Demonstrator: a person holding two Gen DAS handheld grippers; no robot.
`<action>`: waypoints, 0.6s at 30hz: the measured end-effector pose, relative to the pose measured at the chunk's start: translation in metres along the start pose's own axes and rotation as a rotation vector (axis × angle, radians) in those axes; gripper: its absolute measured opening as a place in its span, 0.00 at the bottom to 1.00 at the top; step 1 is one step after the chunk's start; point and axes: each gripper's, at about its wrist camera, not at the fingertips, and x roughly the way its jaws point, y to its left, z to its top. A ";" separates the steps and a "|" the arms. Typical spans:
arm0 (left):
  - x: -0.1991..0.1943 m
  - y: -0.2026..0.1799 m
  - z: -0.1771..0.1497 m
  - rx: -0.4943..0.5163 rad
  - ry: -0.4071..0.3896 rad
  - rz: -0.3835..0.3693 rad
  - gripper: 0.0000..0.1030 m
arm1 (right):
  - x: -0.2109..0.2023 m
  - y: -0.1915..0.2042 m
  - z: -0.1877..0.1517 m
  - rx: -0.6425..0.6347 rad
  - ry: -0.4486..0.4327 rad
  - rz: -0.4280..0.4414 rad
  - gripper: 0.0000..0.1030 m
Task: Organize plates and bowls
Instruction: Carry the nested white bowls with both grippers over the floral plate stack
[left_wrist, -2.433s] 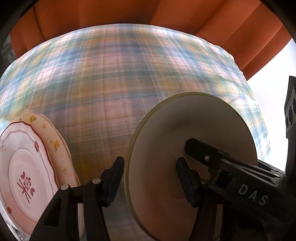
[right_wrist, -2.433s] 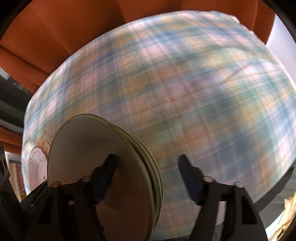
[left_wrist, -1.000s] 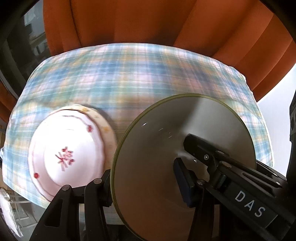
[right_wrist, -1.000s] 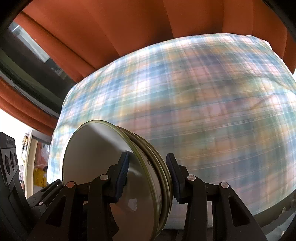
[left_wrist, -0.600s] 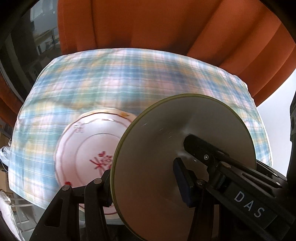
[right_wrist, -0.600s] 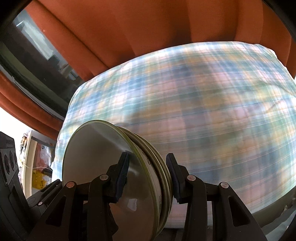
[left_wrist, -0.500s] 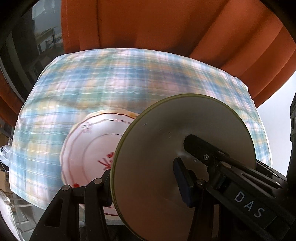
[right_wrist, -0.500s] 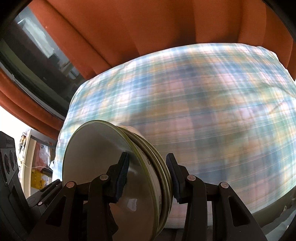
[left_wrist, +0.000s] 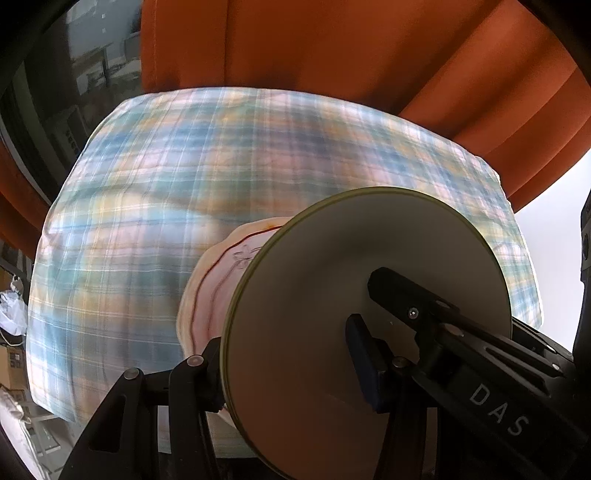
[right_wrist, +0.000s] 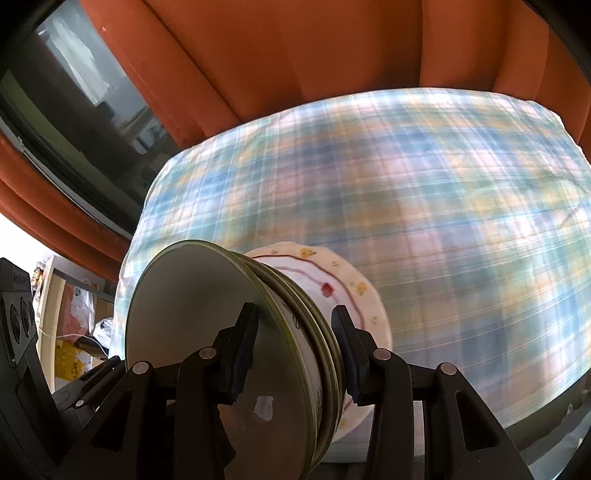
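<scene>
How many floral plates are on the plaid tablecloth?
2, stacked: a white scalloped plate with red trim lies on a cream plate with yellow flowers, both partly behind the gripped olive-rimmed plate stack. More may be hidden there.

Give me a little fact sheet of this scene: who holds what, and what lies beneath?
held: stack of green-rimmed plates, on edge
right hand-held gripper: shut on the stack's rim
left hand-held gripper: shut on the same stack
beneath: floral plates, red-trimmed one on a yellow-flowered one
surface: plaid tablecloth
backdrop: orange curtain
contact with floral plates: cannot tell
</scene>
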 end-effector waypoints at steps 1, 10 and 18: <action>0.001 0.004 0.000 -0.001 0.005 -0.003 0.52 | 0.003 0.004 0.000 0.001 0.004 -0.004 0.43; 0.013 0.031 -0.003 -0.029 0.062 -0.040 0.52 | 0.022 0.025 -0.004 0.007 0.042 -0.043 0.43; 0.027 0.036 0.005 -0.042 0.090 -0.074 0.52 | 0.033 0.027 0.000 0.008 0.066 -0.087 0.43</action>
